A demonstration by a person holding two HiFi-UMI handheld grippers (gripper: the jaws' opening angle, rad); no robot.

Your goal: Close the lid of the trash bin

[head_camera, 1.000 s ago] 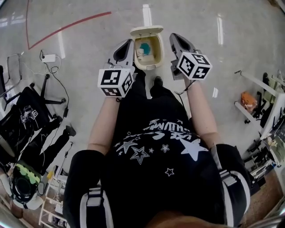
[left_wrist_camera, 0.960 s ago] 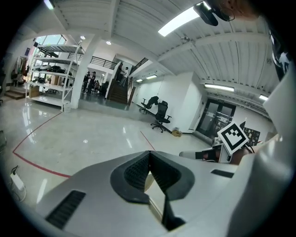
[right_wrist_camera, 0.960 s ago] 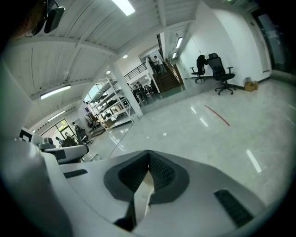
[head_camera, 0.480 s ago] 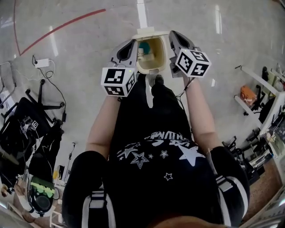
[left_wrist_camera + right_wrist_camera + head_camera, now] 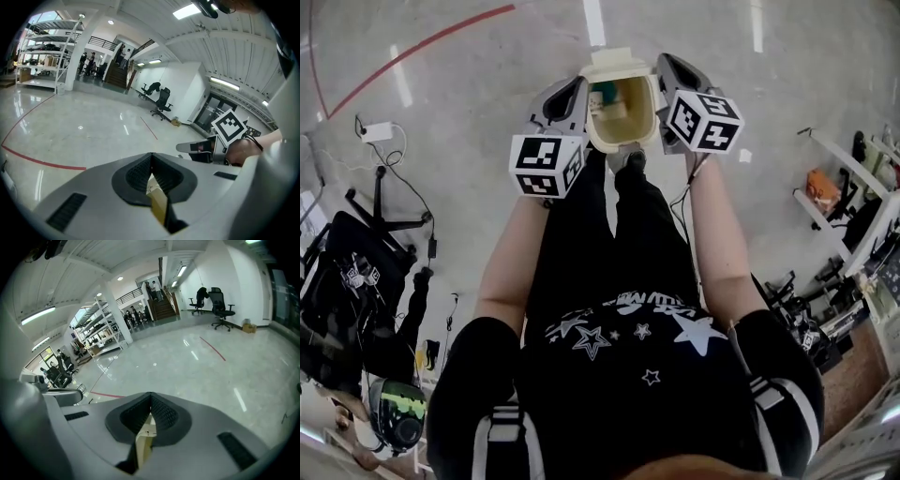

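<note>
Flanking the open trash bin point(image 5: 622, 145), with its lid point(image 5: 614, 62) not yet shut.
The bin is seen on the floor point(image 5: 469, 84) at the upper centre of the head view, lid raised at its far edge, the left gripper point(image 5: 572, 92) and right gripper point(image 5: 667, 70) held either side. Both pairs of fingers point(image 5: 140, 173) are pressed together, nothing clamped. Next, the lid would likely have to be tipped forward and down. The shirt print point(image 5: 647, 305) cannot be read.
</note>
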